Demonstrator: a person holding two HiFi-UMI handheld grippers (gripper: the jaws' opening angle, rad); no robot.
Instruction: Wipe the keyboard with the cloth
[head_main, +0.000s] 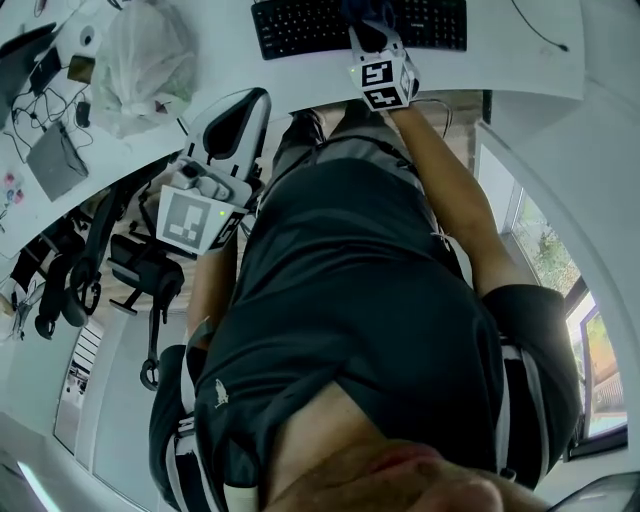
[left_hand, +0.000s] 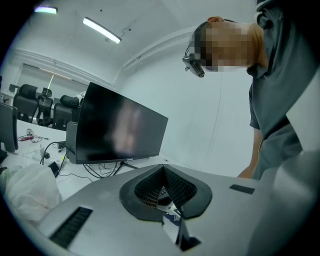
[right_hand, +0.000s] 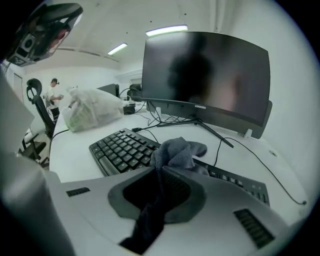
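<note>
A black keyboard (head_main: 300, 25) (right_hand: 120, 150) lies on the white desk (head_main: 520, 60), in front of a dark monitor (right_hand: 205, 80). My right gripper (head_main: 368, 35) (right_hand: 167, 167) reaches over the keyboard's middle and is shut on a grey cloth (right_hand: 177, 152). The cloth bunches out past the jaws and rests on the keys; its tail hangs back between the jaws. My left gripper (head_main: 240, 110) (left_hand: 165, 197) is held off the desk near the person's left side, tilted up toward the monitor (left_hand: 120, 130). Its jaws are shut with nothing in them.
A full plastic bag (head_main: 140, 55) (right_hand: 92, 112) sits on the desk left of the keyboard, with cables (right_hand: 250, 155) around the monitor stand. Black office chairs (head_main: 130, 270) stand at the left. A person (right_hand: 52, 92) stands far off in the room.
</note>
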